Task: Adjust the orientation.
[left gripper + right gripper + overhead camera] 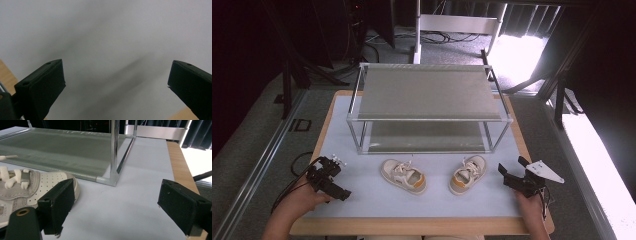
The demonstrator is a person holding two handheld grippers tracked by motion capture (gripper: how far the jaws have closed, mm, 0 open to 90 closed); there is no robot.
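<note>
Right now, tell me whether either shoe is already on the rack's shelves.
No: both shoes lie on the table in front of the rack.

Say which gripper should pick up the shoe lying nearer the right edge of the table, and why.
Right. The right gripper sits open just beside the right shoe, whose toe shows by its jaw in the right gripper view. The left gripper, also open, lies beyond the left shoe, which is in its way.

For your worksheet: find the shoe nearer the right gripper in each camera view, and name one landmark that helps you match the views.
High view: the right shoe lies right of centre, in front of the rack, left of the right gripper.
Left gripper view: not in this picture.
Right gripper view: its toe sits at the left edge, behind the left jaw.
Shared landmark: the rack's front corner post, also in the high view.
</note>
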